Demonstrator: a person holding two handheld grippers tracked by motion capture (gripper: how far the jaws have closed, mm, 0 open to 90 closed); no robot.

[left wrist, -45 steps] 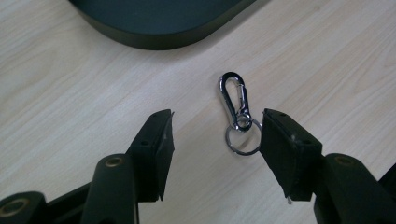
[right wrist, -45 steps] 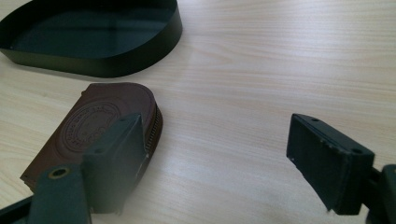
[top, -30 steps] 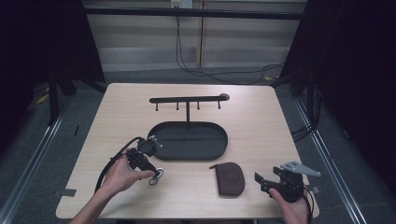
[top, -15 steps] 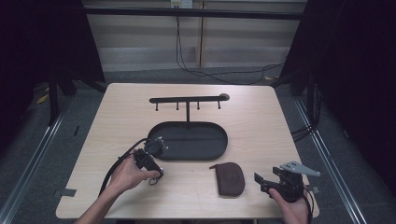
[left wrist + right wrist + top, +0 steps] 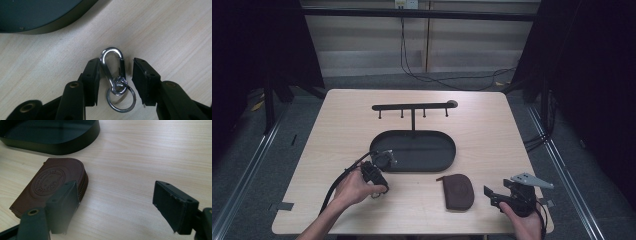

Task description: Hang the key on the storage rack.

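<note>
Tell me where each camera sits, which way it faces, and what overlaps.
High view: above the person's side, facing forward and down; light wooden table, both hands.
Left gripper view: on the left tongs, looking down at a silver metal carabiner keyring.
Right gripper view: on the right tongs, facing a brown leather pouch.
Shared: the black oval metal tray.

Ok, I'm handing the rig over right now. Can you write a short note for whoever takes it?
Left gripper: open, jaws either side of the carabiner keyring, which lies flat on the table; not yet clamped.
Right gripper: open, holding nothing, near the table's right front corner, beside the brown pouch.
Black oval tray with its hook rack sits mid-table; no hook carries anything.
Done: left gripper lined up on the keyring.
Left: close on it and lift; likely it goes on a hook or in the tray.
</note>
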